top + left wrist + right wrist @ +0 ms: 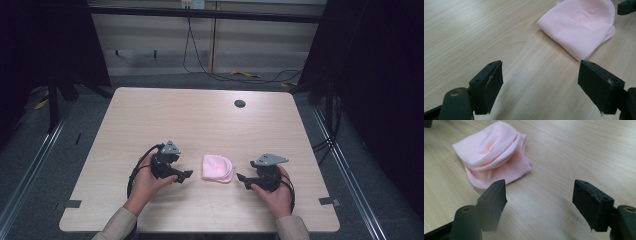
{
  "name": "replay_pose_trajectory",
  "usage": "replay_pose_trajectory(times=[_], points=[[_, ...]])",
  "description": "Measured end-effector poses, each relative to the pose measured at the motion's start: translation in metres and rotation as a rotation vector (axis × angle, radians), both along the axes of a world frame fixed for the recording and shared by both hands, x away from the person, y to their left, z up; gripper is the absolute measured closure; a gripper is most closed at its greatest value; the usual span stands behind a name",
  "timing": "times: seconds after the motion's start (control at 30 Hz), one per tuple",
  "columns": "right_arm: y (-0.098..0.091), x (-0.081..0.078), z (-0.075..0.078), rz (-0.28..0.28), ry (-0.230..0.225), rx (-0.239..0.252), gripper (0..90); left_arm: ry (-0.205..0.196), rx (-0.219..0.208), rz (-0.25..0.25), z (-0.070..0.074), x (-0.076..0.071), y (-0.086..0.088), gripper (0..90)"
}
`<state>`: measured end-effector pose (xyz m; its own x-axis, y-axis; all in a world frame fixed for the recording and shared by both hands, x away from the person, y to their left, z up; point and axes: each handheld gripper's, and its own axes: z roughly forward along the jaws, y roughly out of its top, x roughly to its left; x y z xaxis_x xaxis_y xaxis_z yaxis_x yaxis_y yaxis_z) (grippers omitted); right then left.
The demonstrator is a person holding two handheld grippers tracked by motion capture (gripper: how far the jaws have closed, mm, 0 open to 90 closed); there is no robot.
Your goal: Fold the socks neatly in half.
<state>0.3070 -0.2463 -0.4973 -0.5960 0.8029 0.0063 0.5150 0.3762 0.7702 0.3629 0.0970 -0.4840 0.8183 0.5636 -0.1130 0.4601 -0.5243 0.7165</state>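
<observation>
Broadly, the pale wooden worktop (150, 120) carries a folded pink cloth (217, 168) near its front edge, lying flat between both tools. Left tongs (186, 175) rest just left of it, jaws apart and empty. Right tongs (241, 178) sit just right of it, jaws likewise apart, gripping nothing.

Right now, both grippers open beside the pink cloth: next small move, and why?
Probably ease the right gripper in toward the near edge of the folded pink cloth. Both it and the left gripper stand open with nothing between the jaws, either side of the cloth, which lies untouched on the table; in the right gripper view its layered edge lies just ahead of one jaw.
</observation>
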Motion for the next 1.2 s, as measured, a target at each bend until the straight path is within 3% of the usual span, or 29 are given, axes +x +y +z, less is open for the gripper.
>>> replay_pose_trajectory(times=[0.4, 0.9, 1.2], points=[[-0.005, -0.006, 0.006, 0.017, -0.009, 0.036, 24.3, 0.006, -0.006, -0.005, -0.004, -0.001, 0.016, 17.7], [-0.017, -0.016, 0.004, 0.064, 0.027, 0.032, 17.4, 0.017, -0.004, 0.008, -0.014, -0.004, 0.039, 16.9], [-0.029, -0.021, 0.004, 0.056, 0.034, 0.02, 17.4, 0.003, -0.006, 0.009, -0.014, -0.005, 0.046, 16.7]])
